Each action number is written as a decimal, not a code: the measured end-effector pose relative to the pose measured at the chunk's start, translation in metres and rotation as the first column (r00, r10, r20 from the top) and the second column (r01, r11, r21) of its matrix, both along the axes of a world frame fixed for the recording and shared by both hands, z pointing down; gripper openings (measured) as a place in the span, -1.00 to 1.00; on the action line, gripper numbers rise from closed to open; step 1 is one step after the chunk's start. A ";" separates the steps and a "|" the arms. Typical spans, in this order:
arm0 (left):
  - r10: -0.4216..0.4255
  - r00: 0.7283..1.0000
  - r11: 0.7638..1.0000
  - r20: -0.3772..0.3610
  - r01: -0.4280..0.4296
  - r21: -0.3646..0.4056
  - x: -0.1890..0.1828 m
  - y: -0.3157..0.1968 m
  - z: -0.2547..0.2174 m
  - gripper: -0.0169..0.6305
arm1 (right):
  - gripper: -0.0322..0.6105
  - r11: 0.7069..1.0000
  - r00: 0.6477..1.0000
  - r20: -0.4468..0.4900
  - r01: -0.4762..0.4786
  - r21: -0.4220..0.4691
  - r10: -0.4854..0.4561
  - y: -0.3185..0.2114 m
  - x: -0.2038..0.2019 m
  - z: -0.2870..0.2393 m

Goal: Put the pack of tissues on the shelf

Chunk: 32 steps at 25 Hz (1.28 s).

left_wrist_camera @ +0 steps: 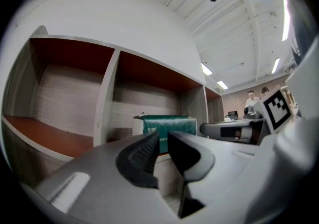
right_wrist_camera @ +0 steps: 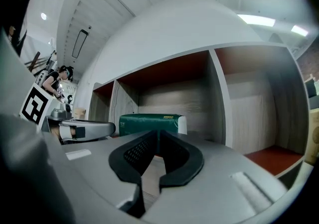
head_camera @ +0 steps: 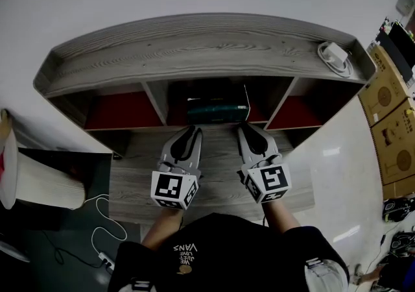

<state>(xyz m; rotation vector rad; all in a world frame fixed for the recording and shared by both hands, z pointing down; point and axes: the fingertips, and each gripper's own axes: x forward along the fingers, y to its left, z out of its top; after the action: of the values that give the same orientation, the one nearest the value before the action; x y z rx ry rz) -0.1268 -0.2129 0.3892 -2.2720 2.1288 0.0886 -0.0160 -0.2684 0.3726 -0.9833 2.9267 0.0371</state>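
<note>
The green pack of tissues [head_camera: 218,113] lies in the middle compartment of the wooden shelf unit [head_camera: 194,47], on its red-brown floor. It also shows in the left gripper view as the green pack [left_wrist_camera: 167,124], and in the right gripper view as the same pack [right_wrist_camera: 149,122] straight beyond the jaws. Both grippers hover in front of that compartment over the lower ledge, apart from the pack. My left gripper [head_camera: 192,131] [left_wrist_camera: 163,141] keeps a narrow gap between its tips with nothing in it. The tips of my right gripper [head_camera: 246,128] [right_wrist_camera: 158,136] meet and hold nothing.
A white charger with coiled cable [head_camera: 335,56] lies on the shelf top at the right. Cardboard boxes [head_camera: 389,109] stand to the right, and a white cylinder [head_camera: 39,183] and a loose cable [head_camera: 97,232] to the left. The left compartment [head_camera: 123,112] and right compartment [head_camera: 298,112] hold nothing.
</note>
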 end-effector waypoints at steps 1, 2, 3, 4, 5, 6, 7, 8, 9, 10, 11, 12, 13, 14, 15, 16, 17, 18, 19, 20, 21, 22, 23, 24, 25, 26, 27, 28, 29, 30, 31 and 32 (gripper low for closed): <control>-0.001 1.000 1.000 -0.001 0.001 -0.002 0.000 0.000 0.001 -0.64 | -0.85 1.000 1.000 -0.003 -0.002 -0.002 0.002 0.000 -0.001 0.001; -0.002 1.000 1.000 0.000 0.002 -0.004 -0.001 -0.001 0.001 -0.69 | -0.89 1.000 1.000 -0.006 -0.004 -0.004 0.003 0.000 -0.001 0.001; -0.003 1.000 1.000 0.001 0.003 -0.005 -0.001 -0.001 0.001 -0.75 | -0.89 1.000 1.000 -0.010 -0.005 -0.006 0.005 -0.001 -0.002 0.002; -0.004 1.000 1.000 0.003 0.004 -0.007 -0.002 -0.001 0.001 -0.79 | -0.89 1.000 1.000 -0.014 -0.006 -0.009 0.006 -0.001 -0.003 0.002; -0.005 1.000 1.000 0.005 0.005 -0.010 -0.002 -0.002 0.001 -0.79 | -0.89 1.000 1.000 -0.018 -0.007 -0.011 0.007 -0.001 -0.005 0.003; -0.005 1.000 1.000 0.007 0.005 -0.013 -0.003 -0.003 0.001 -0.79 | -0.89 1.000 1.000 -0.023 -0.008 -0.012 0.007 -0.002 -0.006 0.004; -0.004 1.000 1.000 0.008 0.004 -0.016 -0.004 -0.004 0.001 -0.79 | -0.89 1.000 1.000 -0.027 -0.007 -0.014 0.007 -0.003 -0.007 0.005; -0.002 1.000 1.000 0.009 0.002 -0.019 -0.004 -0.006 0.002 -0.79 | -0.89 1.000 0.999 -0.033 -0.006 -0.018 0.005 -0.004 -0.009 0.006; 0.001 1.000 1.000 0.009 -0.001 -0.023 -0.004 -0.007 0.003 -0.79 | -0.89 1.000 0.999 -0.041 -0.003 -0.027 0.002 -0.004 -0.010 0.008; 0.005 1.000 1.000 0.010 -0.005 -0.026 -0.004 -0.009 0.003 -0.79 | -0.89 0.999 0.999 -0.052 -0.001 -0.038 -0.001 -0.004 -0.012 0.010; 0.008 1.000 1.000 0.011 -0.008 -0.030 -0.004 -0.011 0.004 -0.79 | -0.89 0.999 0.998 -0.060 0.000 -0.045 -0.003 -0.004 -0.013 0.012; 0.010 1.000 0.999 0.013 -0.010 -0.033 -0.004 -0.012 0.004 -0.79 | -0.89 0.999 0.998 -0.065 0.001 -0.047 -0.004 -0.005 -0.014 0.012; 0.012 1.000 0.999 0.014 -0.011 -0.035 -0.004 -0.014 0.005 -0.79 | -0.89 0.999 0.998 -0.066 0.001 -0.047 -0.004 -0.007 -0.015 0.012; 0.013 1.000 0.999 0.015 -0.013 -0.038 -0.004 -0.016 0.005 -0.79 | -0.89 0.999 0.998 -0.067 0.001 -0.046 -0.004 -0.008 -0.016 0.012; 0.015 1.000 0.999 0.015 -0.014 -0.041 -0.005 -0.018 0.006 -0.79 | -0.89 0.999 0.998 -0.069 0.000 -0.048 -0.003 -0.009 -0.017 0.011; 0.017 1.000 0.999 0.016 -0.016 -0.045 -0.005 -0.019 0.006 -0.79 | -0.89 0.999 0.998 -0.070 -0.003 -0.051 -0.001 -0.011 -0.018 0.011; 0.019 1.000 0.999 0.017 -0.018 -0.047 -0.005 -0.021 0.007 -0.79 | -0.89 0.999 0.997 -0.071 -0.004 -0.053 0.001 -0.012 -0.018 0.011; 0.021 1.000 0.999 0.017 -0.020 -0.049 -0.006 -0.023 0.007 -0.79 | -0.89 0.999 0.998 -0.070 -0.004 -0.051 0.000 -0.014 -0.019 0.010; 0.022 1.000 0.999 0.017 -0.021 -0.050 -0.006 -0.025 0.007 -0.79 | -0.89 0.999 0.998 -0.067 -0.002 -0.048 -0.002 -0.015 -0.020 0.010; 0.022 1.000 0.999 0.018 -0.021 -0.049 -0.007 -0.027 0.006 -0.79 | -0.89 0.999 0.998 -0.066 0.000 -0.045 -0.003 -0.017 -0.021 0.010; 0.022 1.000 0.999 0.018 -0.021 -0.049 -0.008 -0.029 0.006 -0.79 | -0.89 0.999 0.998 -0.067 0.001 -0.043 -0.004 -0.019 -0.022 0.010; 0.022 1.000 0.998 0.018 -0.021 -0.050 -0.009 -0.031 0.006 -0.79 | -0.89 0.999 0.997 -0.071 0.001 -0.044 -0.005 -0.021 -0.023 0.010; 0.023 1.000 0.998 0.019 -0.022 -0.052 -0.010 -0.033 0.006 -0.79 | -0.89 0.999 0.997 -0.076 0.001 -0.045 -0.005 -0.023 -0.024 0.011; 0.023 1.000 0.998 0.019 -0.022 -0.054 -0.011 -0.035 0.006 -0.79 | -0.89 0.999 0.997 -0.081 0.000 -0.047 -0.004 -0.025 -0.025 0.011; 0.024 1.000 0.998 0.018 -0.023 -0.057 -0.012 -0.037 0.006 -0.79 | -0.89 0.999 0.996 -0.086 -0.002 -0.049 -0.002 -0.026 -0.026 0.011; 0.025 1.000 0.998 0.019 -0.024 -0.061 -0.013 -0.039 0.006 -0.79 | -0.89 0.999 0.996 -0.089 -0.006 -0.049 0.002 -0.028 -0.027 0.011; 0.026 0.999 0.998 0.020 -0.024 -0.064 -0.013 -0.041 0.006 -0.79 | -0.89 0.999 0.996 -0.091 -0.010 -0.046 0.005 -0.031 -0.028 0.010; 0.026 0.999 0.997 0.020 -0.025 -0.068 -0.014 -0.043 0.006 -0.79 | -0.89 0.999 0.996 -0.091 -0.012 -0.041 0.008 -0.033 -0.029 0.009; 0.026 0.999 0.997 0.020 -0.025 -0.070 -0.015 -0.044 0.006 -0.79 | -0.89 0.999 0.996 -0.091 -0.013 -0.038 0.010 -0.036 -0.030 0.009; 0.025 0.999 0.997 0.019 -0.024 -0.072 -0.016 -0.046 0.006 -0.79 | -0.89 0.999 0.995 -0.095 -0.014 -0.038 0.011 -0.038 -0.030 0.009; 0.024 1.000 0.997 0.019 -0.023 -0.074 -0.017 -0.048 0.006 -0.79 | -0.89 0.999 0.995 -0.101 -0.016 -0.041 0.011 -0.039 -0.031 0.009; 0.023 1.000 0.997 0.019 -0.021 -0.077 -0.018 -0.050 0.006 -0.79 | -0.89 0.999 0.994 -0.108 -0.017 -0.044 0.012 -0.040 -0.032 0.009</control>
<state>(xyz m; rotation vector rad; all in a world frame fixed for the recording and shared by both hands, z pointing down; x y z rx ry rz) -0.1446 -0.2626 0.3957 -2.3274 2.1343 -0.0147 -0.0478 -0.3082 0.3817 -1.0407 3.0303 0.0250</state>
